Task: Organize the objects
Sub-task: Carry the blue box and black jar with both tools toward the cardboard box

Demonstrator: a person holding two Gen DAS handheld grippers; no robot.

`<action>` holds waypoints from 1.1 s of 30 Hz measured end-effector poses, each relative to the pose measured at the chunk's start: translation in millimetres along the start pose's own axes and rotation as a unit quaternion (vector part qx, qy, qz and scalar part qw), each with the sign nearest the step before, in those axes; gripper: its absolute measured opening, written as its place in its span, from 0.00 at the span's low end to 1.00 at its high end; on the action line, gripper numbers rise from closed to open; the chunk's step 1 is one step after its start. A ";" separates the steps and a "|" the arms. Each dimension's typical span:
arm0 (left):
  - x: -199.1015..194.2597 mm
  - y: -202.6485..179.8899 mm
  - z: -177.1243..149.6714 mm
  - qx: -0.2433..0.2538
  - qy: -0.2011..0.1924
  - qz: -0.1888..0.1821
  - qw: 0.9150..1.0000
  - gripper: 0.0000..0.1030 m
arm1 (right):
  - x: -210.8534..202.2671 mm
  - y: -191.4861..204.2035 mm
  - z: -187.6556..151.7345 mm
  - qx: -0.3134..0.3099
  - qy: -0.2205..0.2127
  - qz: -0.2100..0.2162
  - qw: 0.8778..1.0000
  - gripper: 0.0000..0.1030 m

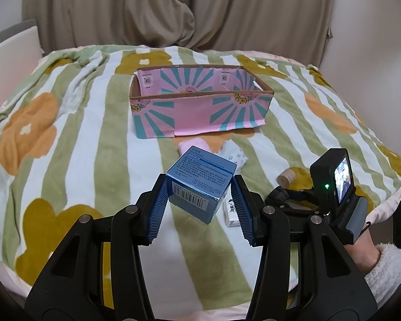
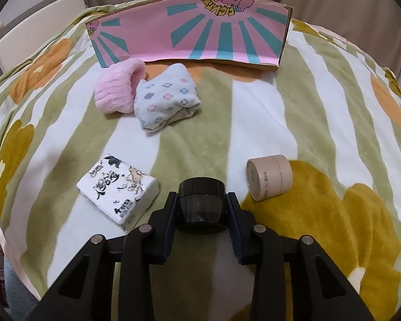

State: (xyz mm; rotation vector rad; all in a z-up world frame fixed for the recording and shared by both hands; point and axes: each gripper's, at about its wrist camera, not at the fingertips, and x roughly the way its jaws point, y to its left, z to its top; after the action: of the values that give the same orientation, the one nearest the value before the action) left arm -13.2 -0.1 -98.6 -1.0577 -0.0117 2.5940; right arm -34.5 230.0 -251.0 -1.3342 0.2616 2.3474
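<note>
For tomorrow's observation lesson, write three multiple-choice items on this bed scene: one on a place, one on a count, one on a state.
1. Where does the beige jar lie?
A. inside the pink box
B. on the blanket, right of the black jar
C. on the tissue pack

2. How many rolled cloths lie before the pink box?
A. one
B. two
C. four

3. What is the left tool doing?
A. gripping a blue carton
B. standing open and empty
C. gripping a sock

Answers: 1 B, it lies on its side on the blanket, right of the black jar. 2 B, a pink cloth and a flowered cloth. 3 A, its pads press the blue carton.
</note>
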 end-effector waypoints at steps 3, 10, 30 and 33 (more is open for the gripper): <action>-2.3 0.5 0.3 -0.001 -0.002 0.000 1.000 0.43 | -8.6 0.0 1.8 0.000 -0.004 -0.002 1.000 0.32; -6.6 -0.2 1.0 -0.002 -0.007 0.000 1.000 0.43 | -44.5 0.4 14.1 0.007 -0.023 -0.015 1.000 0.32; -30.2 -5.0 11.3 0.008 -0.034 0.003 0.999 0.43 | -154.4 14.4 40.0 -0.007 -0.118 -0.012 0.993 0.32; -35.1 -6.7 13.4 0.010 -0.040 0.004 0.999 0.43 | -166.1 15.2 40.3 -0.007 -0.130 -0.013 0.991 0.32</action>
State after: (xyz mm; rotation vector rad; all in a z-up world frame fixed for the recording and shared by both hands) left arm 3.1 -3.2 -64.1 -0.9488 -0.0015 2.6372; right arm 1.9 186.4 -89.1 -1.0168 0.1465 2.4710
